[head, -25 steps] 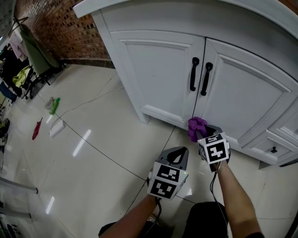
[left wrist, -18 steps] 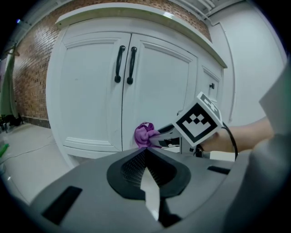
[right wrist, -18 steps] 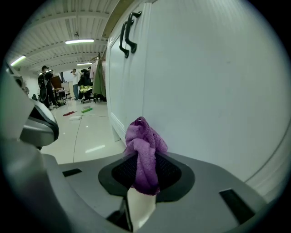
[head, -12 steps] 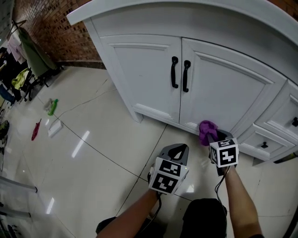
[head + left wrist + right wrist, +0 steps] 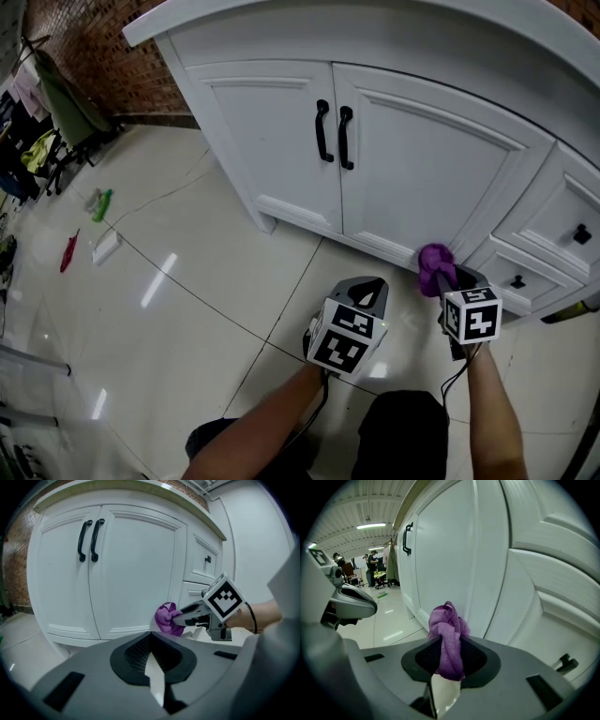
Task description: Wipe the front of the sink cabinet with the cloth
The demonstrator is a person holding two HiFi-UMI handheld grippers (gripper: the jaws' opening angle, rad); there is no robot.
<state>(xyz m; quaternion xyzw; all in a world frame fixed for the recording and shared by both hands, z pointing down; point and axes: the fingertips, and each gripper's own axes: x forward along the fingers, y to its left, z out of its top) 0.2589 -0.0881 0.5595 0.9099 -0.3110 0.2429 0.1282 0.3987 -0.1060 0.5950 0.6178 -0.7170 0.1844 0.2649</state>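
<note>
White tiles run up to the cabinet [image 5: 441, 178], where our right claw [image 5: 444, 280], clenched on the cloth [image 5: 432, 263], sets it at the bottom rail straight ahead, door panels lying up and left, while our left claw [image 5: 367, 292], closed and empty, hangs farther off.
</note>
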